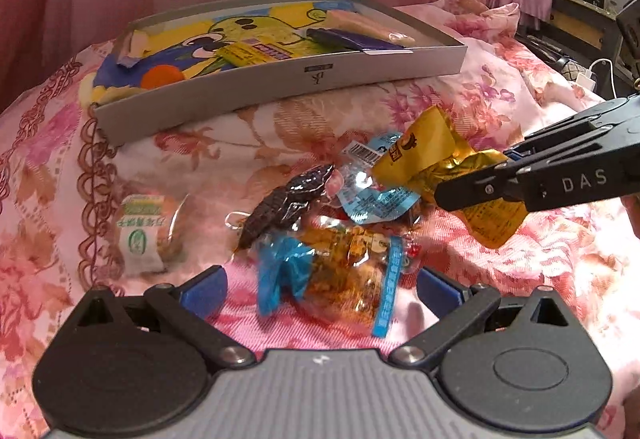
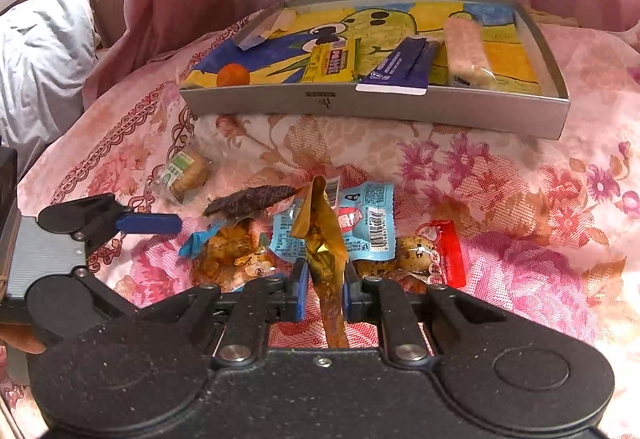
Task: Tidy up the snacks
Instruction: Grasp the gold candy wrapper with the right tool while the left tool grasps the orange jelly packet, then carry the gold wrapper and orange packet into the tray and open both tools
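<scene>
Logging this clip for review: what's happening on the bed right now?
A person is sorting snacks with two handheld grippers. The right gripper is shut on a gold snack packet, held above the loose pile of wrapped snacks on the floral bedspread. The left gripper is open, hovering by the pile with nothing in it. The grey box behind already holds several snacks.

Snacks (image 2: 304, 235) before tray (image 2: 360, 105) (on bedspread (image 2: 520, 199)).

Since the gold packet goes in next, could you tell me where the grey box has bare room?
The grey box is bare at mid-back and far right, beyond the pink bar. Its front row is crowded: orange ball, yellow pack, purple pack.
</scene>
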The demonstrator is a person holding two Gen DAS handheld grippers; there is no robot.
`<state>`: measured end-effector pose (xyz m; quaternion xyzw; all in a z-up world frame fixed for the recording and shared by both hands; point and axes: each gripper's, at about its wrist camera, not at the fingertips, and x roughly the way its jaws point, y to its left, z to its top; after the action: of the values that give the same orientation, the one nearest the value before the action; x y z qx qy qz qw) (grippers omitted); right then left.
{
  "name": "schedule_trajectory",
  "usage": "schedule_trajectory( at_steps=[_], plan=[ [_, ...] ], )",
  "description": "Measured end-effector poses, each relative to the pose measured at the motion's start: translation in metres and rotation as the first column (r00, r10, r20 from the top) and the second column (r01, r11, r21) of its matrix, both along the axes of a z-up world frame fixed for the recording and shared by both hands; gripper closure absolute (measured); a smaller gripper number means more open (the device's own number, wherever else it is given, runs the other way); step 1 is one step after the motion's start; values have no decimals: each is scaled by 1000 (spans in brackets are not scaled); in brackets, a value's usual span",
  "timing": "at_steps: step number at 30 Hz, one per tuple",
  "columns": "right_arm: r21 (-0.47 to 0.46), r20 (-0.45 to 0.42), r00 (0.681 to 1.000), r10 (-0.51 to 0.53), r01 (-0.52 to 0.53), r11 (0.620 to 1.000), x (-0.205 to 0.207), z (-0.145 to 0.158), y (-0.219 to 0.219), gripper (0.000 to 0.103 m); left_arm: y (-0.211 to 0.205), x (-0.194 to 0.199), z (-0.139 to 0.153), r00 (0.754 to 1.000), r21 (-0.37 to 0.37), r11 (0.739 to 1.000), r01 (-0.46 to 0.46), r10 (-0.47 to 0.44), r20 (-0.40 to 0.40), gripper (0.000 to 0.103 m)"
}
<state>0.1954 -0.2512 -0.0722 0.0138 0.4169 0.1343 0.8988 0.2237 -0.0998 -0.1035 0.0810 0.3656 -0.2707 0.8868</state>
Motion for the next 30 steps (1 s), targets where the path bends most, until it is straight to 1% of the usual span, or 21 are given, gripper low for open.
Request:
schedule_trajectory(
  at_steps=[2, 4, 6, 8, 12, 15, 20, 21, 24, 30],
  plan=[
    [-3, -11, 1000, 1, -1, 1000, 1, -3, 0, 86, -4, 3, -2, 1000, 8, 1000, 15, -15, -1, 0],
    [-6, -13, 1000, 2, -2, 1000, 2, -5, 1, 86, -10, 6, -5, 1000, 32, 999, 23, -23, -7, 0],
    [-4, -11, 1000, 2, -2, 1000, 3, -5, 1, 86, -13, 5, -7, 1000, 48, 998, 28, -28, 8, 1],
    [1, -11, 1000, 0, 0, 1000, 3, -6, 1, 86, -14, 5, -7, 999, 50, 998, 29, -29, 12, 1],
    [5, -12, 1000, 0, 1, 1000, 3, -6, 0, 86, -11, 4, -6, 1000, 37, 999, 25, -25, 4, 6],
    [5, -13, 1000, 1, -1, 1000, 2, -6, 0, 86, -11, 4, -5, 1000, 50, 999, 20, -20, 4, 13],
    [3, -22, 1000, 5, -5, 1000, 2, -8, 2, 86, -8, 2, -5, 1000, 32, 999, 12, -12, -8, 23],
    [2, -25, 1000, 7, -7, 1000, 2, -9, 3, 86, -8, 0, -5, 1000, 32, 999, 11, -11, -9, 27],
    [-4, -41, 999, 21, -21, 1000, 1, -12, 6, 86, -10, -4, -5, 1000, 46, 999, -9, 9, -1, 33],
    [-5, -32, 999, 18, -18, 1000, 0, -11, 7, 87, -2, -4, -1, 996, 8, 997, -77, 77, -32, 48]
  ],
)
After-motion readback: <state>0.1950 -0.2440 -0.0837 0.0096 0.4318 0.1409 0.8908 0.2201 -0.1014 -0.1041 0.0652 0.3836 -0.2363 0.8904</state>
